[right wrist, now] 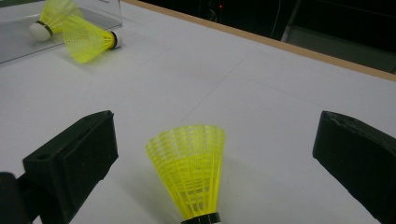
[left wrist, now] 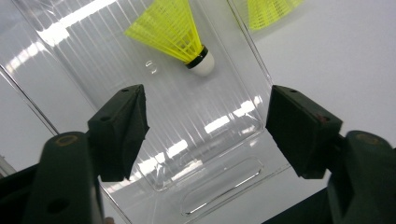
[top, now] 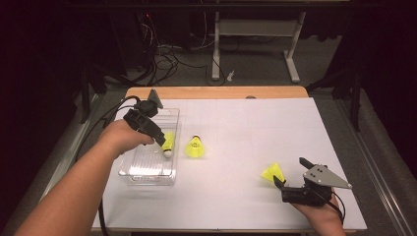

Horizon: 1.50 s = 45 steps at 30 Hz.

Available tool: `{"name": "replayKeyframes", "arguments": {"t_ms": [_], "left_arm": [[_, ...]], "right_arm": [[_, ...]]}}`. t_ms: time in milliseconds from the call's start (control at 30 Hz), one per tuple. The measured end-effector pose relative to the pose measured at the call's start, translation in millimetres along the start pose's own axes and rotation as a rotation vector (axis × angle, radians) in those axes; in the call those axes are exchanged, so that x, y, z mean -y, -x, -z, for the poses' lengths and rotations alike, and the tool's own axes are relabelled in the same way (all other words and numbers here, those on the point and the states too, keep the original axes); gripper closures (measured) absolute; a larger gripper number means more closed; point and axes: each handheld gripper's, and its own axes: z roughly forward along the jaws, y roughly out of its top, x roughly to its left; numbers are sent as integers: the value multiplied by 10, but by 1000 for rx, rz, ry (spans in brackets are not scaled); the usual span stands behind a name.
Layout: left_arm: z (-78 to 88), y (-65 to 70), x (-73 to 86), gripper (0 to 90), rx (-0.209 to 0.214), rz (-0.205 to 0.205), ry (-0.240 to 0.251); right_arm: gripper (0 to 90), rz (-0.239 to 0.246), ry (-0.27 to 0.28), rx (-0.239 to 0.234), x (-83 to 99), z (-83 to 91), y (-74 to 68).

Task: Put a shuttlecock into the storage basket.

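We read the work as collecting yellow shuttlecocks into the clear tray (top: 147, 169). One shuttle (left wrist: 175, 30) already lies inside the tray, near its right wall, cork end pointing toward the person. The left gripper (top: 160, 140) hangs just above it with jaws spread wide and nothing between them, which looks like a drop just made, though we can't be sure from one moment. The left forearm comes in diagonally from the bottom left, wrist bent so the jaws point down into the tray.

A second shuttle (top: 193, 147) lies on its side on the white table (top: 246, 128), just right of the tray, untouched.

The third shuttle (right wrist: 191, 168) sits well right of the tray, skirt up, cork down as far as we can tell from the cropped bottom edge. The right gripper (top: 290, 172) is held low and level just behind it, jaws wide apart and flanking the skirt without contact; we judge this a line-up for a pinch. The right hand (top: 319, 211) rests near the table's front edge.
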Motion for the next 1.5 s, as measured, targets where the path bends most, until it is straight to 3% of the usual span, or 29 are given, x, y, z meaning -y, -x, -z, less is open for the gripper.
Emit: {"name": "replayKeyframes", "arguments": {"t_ms": [167,467,667,933,1500], "left_arm": [[-41,35,67,220,-3,-20,-26],[-85,16,153,140,21,-25,-28],[-156,33,168,4,28,-32,-42],[-203,90,219,5,14,-47,-36],[-257,432,175,5,42,-137,-35]], "right_arm": [[5,1,-2,-1,1,-2,-5],[5,3,-6,-1,8,-11,-9],[5,-3,-1,-2,-7,-9,-17],[4,-6,-11,2,-4,-54,-3],[4,-4,-10,2,10,-19,-5]]}}
